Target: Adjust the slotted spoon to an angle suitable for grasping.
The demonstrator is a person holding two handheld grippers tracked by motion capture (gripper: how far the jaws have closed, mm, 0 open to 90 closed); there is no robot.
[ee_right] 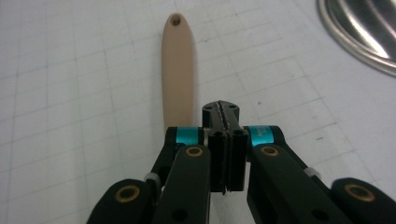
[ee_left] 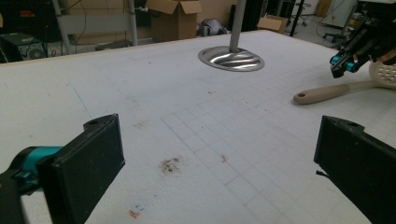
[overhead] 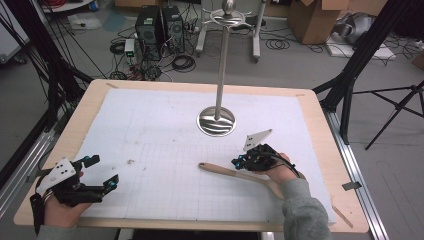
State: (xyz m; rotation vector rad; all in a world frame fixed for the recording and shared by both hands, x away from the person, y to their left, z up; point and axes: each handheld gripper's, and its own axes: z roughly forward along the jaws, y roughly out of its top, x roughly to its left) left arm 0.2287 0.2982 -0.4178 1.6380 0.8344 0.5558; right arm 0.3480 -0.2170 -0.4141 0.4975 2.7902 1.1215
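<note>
High view first: the wooden spoon [overhead: 240, 175] lies flat on the white mat [overhead: 150, 145], lower right of centre, its handle pointing toward the middle of the frame. The right gripper [overhead: 239, 161] sits right on top of it, about mid-handle, with the person's hand [overhead: 277, 172] behind it. The left gripper [overhead: 102, 174] is way over at the lower left, well apart from the spoon, jaws spread with nothing in them. The metal stand [overhead: 217, 120] with hooks on top stands upright at centre, its round base near the spoon but not touching.

Left gripper view: the two black jaws stand wide at the bottom corners with just bare mat between them. The spoon [ee_left: 336, 90] is off at the right edge, the right gripper [ee_left: 343, 63] hovering over it, and the stand's base [ee_left: 231, 58] is up top.

Right gripper view: the jaws are pressed fully together at bottom centre, pads touching, nothing pinched between them. The spoon handle [ee_right: 177, 70] runs up the frame just left of the tips, its hang hole at the far end. Edge of the stand base [ee_right: 359, 32] in the upper right corner.

So my read: barely started. The spoon isn't picked up, and I'd guess it's meant to go on that stand, so the grab, lift and hang are all left.
</note>
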